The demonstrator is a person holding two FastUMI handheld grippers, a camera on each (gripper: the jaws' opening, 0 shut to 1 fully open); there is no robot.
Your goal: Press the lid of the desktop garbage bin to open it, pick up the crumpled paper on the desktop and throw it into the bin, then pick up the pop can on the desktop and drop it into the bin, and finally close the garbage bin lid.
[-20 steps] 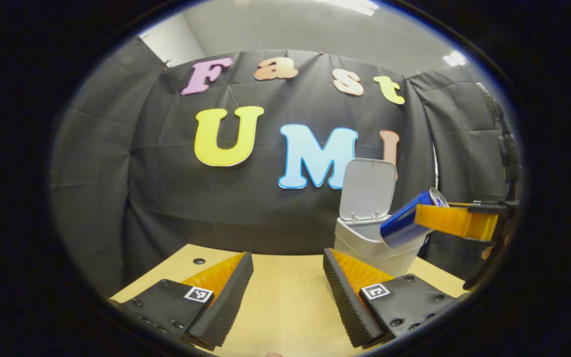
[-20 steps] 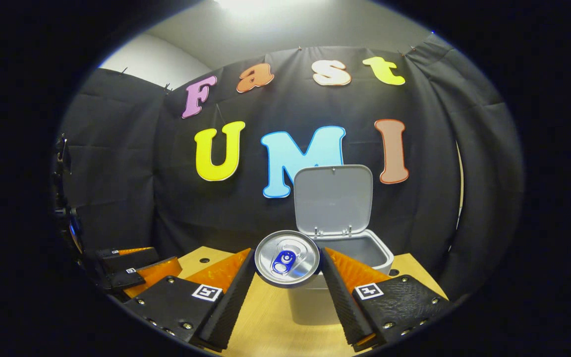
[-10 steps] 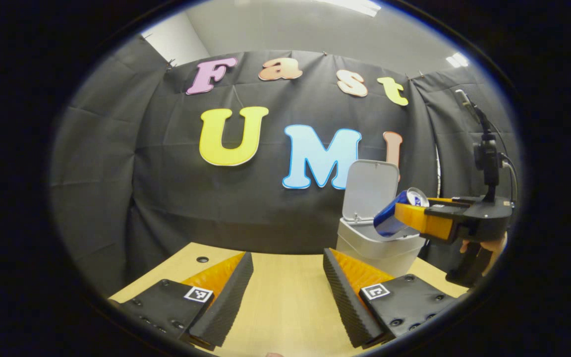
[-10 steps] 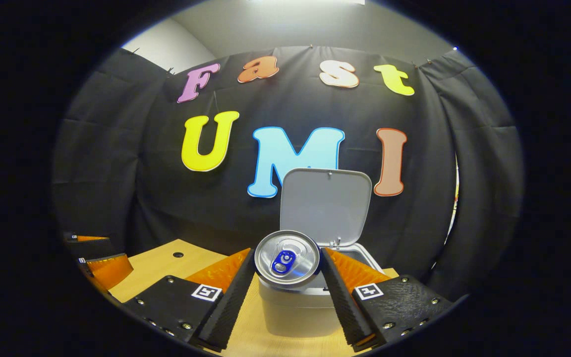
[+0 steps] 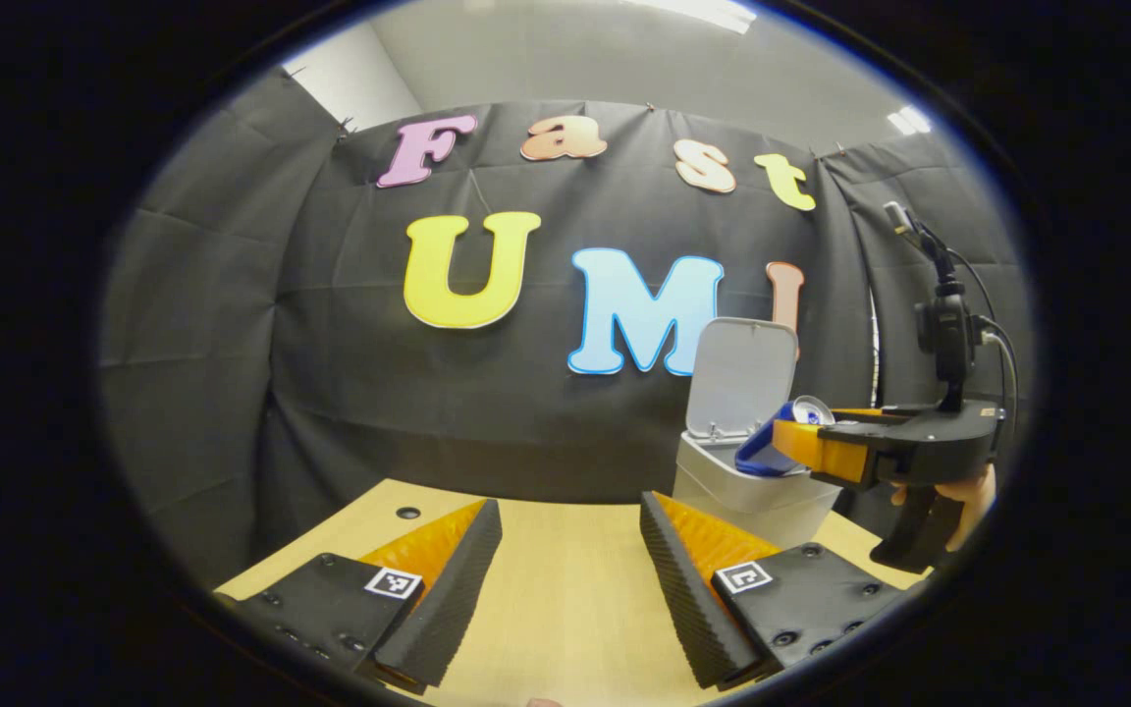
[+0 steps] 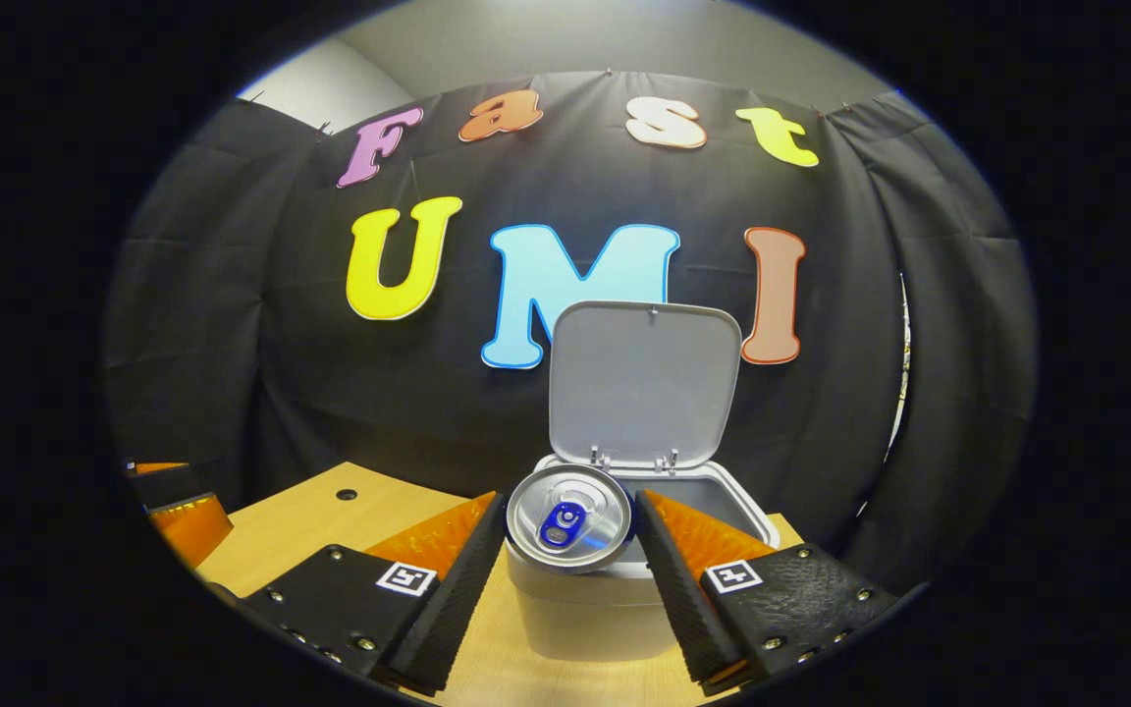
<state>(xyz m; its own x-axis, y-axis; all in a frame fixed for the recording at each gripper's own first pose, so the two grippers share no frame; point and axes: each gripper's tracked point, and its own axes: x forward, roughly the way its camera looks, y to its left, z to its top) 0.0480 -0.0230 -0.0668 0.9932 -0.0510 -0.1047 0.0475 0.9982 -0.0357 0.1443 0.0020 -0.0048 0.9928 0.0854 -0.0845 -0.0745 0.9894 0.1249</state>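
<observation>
1. Gripping the pop can [image 6: 570, 517] between both fingers, your right gripper [image 6: 570, 550] is carrying it tilted over the front rim of the garbage bin [image 6: 575, 614]; in the left gripper view the can's lower end is dipping just inside the opening.
2. You are working the third step, I judge: the can is over the bin but not yet dropped.
3. Your next move is calling for spreading the fingers so the can slides in, then backing away to shut the lid [image 6: 644, 383], which is standing upright at the back.
4. Your left gripper [image 5: 570, 579] is waiting with its fingers spread and nothing between them, low over the counter [image 5: 565, 609], well apart from the bin.
5. Looking into the bin, I cannot tell whether the crumpled paper is lying inside; the can is blocking most of the interior.
</observation>
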